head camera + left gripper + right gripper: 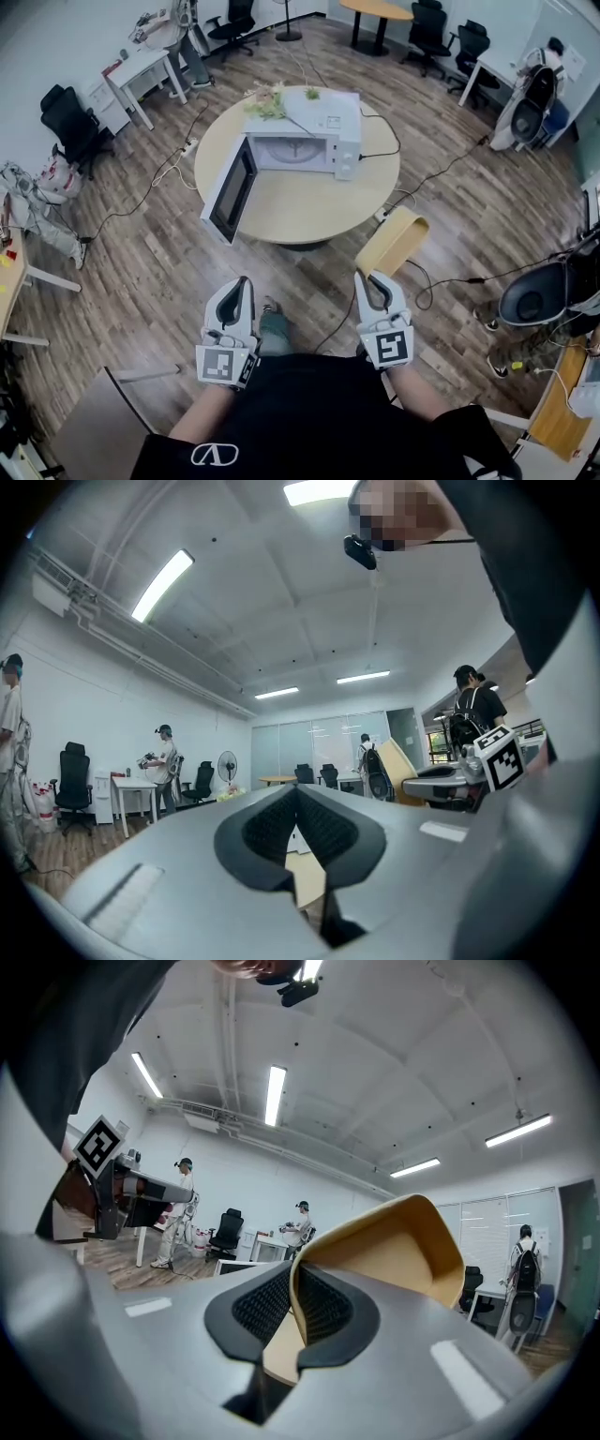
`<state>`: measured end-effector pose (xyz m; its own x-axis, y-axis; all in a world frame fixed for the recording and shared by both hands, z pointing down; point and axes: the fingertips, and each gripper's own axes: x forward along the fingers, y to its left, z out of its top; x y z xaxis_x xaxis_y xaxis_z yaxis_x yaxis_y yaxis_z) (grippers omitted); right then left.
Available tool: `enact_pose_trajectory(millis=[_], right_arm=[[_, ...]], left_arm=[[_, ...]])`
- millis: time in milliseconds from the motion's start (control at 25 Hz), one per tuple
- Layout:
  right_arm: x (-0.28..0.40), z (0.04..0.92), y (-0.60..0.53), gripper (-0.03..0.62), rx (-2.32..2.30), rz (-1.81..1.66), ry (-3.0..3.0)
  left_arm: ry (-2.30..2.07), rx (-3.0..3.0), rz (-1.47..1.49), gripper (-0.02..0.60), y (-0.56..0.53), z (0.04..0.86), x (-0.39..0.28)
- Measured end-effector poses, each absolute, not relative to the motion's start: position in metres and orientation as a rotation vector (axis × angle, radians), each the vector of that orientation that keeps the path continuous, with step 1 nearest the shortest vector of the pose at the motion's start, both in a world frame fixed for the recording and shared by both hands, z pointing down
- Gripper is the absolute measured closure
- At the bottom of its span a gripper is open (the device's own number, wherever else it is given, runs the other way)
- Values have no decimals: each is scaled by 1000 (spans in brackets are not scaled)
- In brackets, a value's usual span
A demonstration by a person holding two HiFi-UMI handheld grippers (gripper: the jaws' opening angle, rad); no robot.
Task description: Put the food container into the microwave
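Two grippers: right gripper (372, 278) fingers clamp the tan food container (394, 239) rim; left gripper (242, 283) fingers pressed together, empty.

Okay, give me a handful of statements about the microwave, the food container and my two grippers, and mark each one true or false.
1. The microwave has its door open. True.
2. The food container already sits inside the microwave. False: it is in the air short of the table, held by the right gripper.
3. The right gripper's jaws are clamped on the container's wall. True.
4. The left gripper carries a second container. False: its jaws are together with nothing between them.
5. The microwave stands on a square table. False: the table is round.
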<state>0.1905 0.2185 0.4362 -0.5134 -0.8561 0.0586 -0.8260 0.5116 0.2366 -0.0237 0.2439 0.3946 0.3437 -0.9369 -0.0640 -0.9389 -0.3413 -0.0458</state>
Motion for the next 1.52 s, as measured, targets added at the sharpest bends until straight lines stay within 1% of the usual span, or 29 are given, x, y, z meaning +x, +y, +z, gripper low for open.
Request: enact_pose_trajectory(millis=[240,720,1200,1360,1520], right_arm=[[172,435,158,571,1448,-294,-2566],[115,424,26,571,1485,-301,-2470],[71,420,-75,571,1523,-309,-2362],[56,421,-104,571,1530,-325,-2318],[51,423,-125,571,1528,-307,-2296]], left_arm=[[1754,-2536,96,581,175,402,-40],[1581,-2641,188,581,9,391,-71],[1448,-2731,182,581,-109,388,-105],[1404,-2803,131,581,-138,399,-112],[1376,-2789,213,581,-159,394,-113]])
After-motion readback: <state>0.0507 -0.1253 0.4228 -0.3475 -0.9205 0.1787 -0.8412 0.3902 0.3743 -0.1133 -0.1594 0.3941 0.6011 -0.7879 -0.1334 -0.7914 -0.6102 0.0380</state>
